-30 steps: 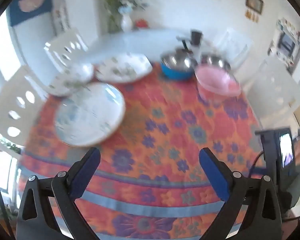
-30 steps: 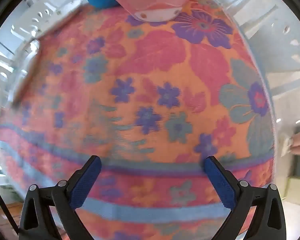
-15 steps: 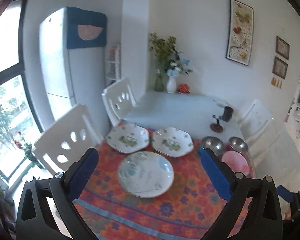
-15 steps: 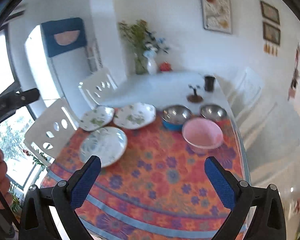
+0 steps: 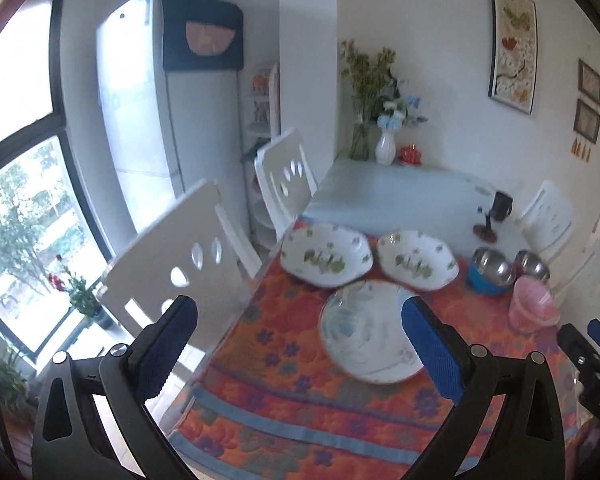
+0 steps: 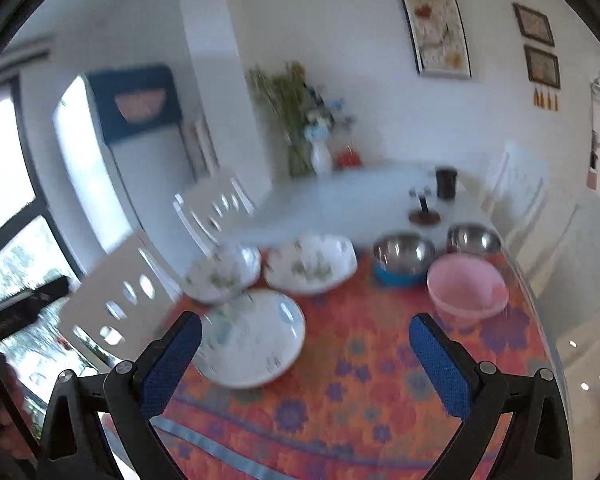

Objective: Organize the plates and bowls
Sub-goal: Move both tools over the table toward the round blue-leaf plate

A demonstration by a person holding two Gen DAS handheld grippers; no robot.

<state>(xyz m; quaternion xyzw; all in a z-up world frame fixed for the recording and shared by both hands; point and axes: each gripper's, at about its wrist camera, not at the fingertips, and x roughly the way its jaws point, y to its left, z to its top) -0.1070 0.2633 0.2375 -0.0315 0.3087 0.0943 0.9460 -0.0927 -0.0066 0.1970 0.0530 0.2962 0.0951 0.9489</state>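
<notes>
Plates [image 5: 370, 332] glossy, round | bowls [image 6: 404, 254] steel | tablecloth [image 6: 360, 380] floral

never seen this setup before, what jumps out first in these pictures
The orange floral tablecloth dominates the near table. On it sit three white plates, the round plate nearest, with a pink bowl at right. Both grippers, left gripper and right gripper, hang open and empty.

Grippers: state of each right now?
Left gripper: open, holding nothing.
Right gripper: open, holding nothing.
</notes>
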